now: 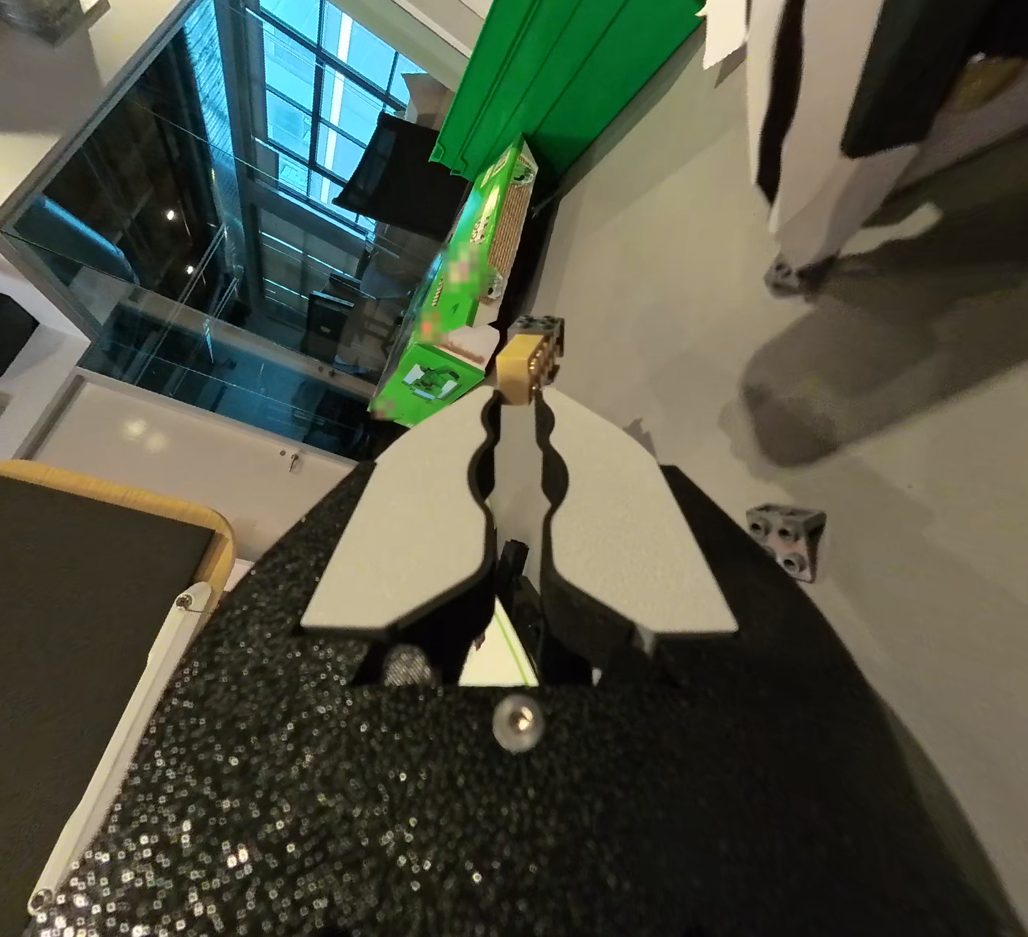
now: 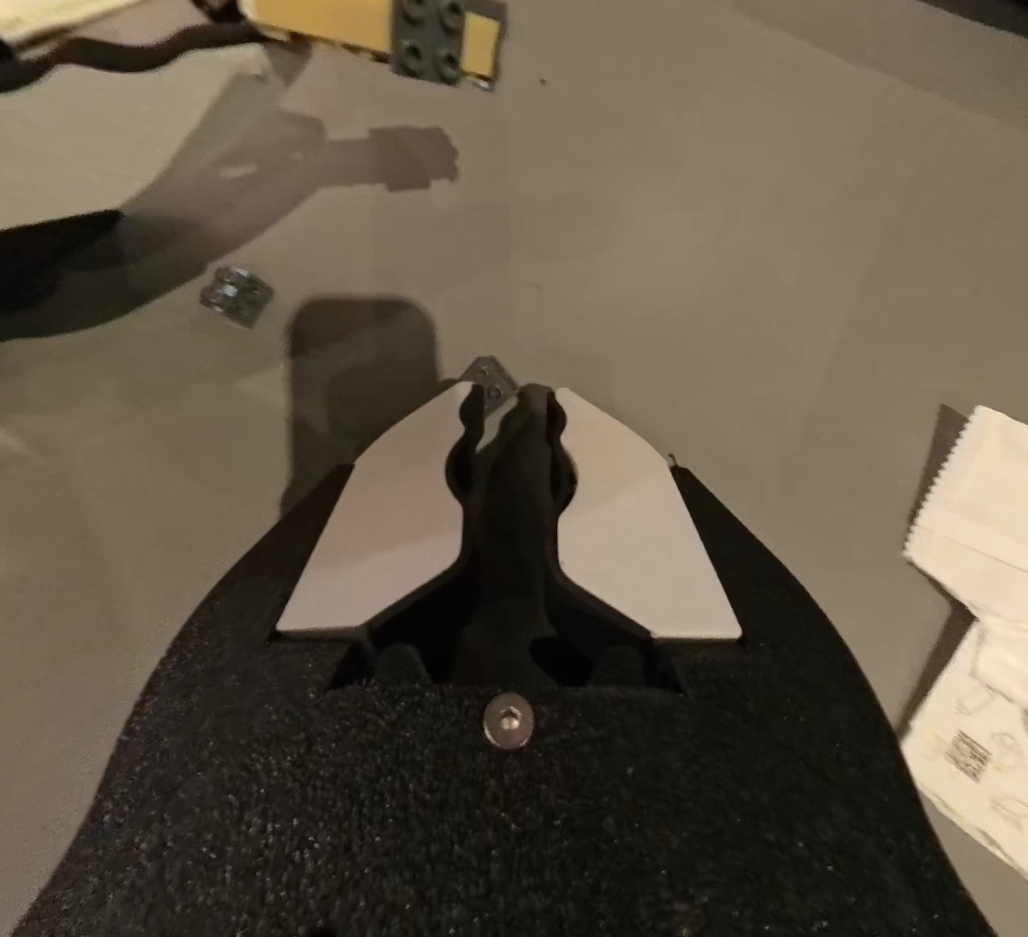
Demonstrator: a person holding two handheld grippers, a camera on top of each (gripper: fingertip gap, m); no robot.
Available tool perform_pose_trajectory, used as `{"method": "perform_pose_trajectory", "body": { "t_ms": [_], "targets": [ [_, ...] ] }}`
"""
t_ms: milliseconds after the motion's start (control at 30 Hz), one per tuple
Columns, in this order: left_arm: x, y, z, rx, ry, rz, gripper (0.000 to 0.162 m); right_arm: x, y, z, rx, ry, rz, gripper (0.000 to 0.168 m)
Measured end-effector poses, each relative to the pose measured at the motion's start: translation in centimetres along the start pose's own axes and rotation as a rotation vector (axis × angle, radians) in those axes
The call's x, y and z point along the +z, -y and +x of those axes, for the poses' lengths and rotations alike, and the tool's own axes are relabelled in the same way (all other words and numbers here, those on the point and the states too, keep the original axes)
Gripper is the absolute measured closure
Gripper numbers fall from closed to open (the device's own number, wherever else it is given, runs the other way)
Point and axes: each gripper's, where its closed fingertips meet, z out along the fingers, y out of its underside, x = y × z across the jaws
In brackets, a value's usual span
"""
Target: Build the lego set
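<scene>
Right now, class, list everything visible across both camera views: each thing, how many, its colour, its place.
Tan brick assembly with dark grey studded plate: one, held off the table in left tool.
Small grey studded piece: one, pinched in right tool.
Loose grey studded brick: one, on grey table.
Green set box: one, table's far edge.
Green bin: one, behind box.
White paper bag and white printed sheet: one each, table's right.
Left tool: shut.
Right tool: shut.
</scene>
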Motion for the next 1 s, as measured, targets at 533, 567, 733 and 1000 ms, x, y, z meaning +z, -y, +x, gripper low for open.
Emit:
{"method": "perform_pose_trajectory", "body": {
  "t_ms": [533, 567, 733, 1000],
  "targets": [
    [0.1, 0.0, 0.2, 0.007, -0.008, -0.006, 0.151, 0.3, 0.4, 0.1, 0.002, 0.026, 0.049, 0.145],
    [0.1, 0.0, 0.2, 0.007, -0.008, -0.006, 0.151, 0.3, 0.8, 0.0, -0.040, 0.032, 0.066, 0.145],
    [0.1, 0.0, 0.2, 0.007, -0.010, -0.009, 0.150, 0.2, 0.3, 0.5, 0.010, -0.012, 0.044, 0.145],
    [0.0, 0.0, 0.4, 0.012, -0.012, -0.011, 0.151, 0.4, 0.0, 0.4, 0.114, 0.002, 0.061, 0.153]
  ]
}}
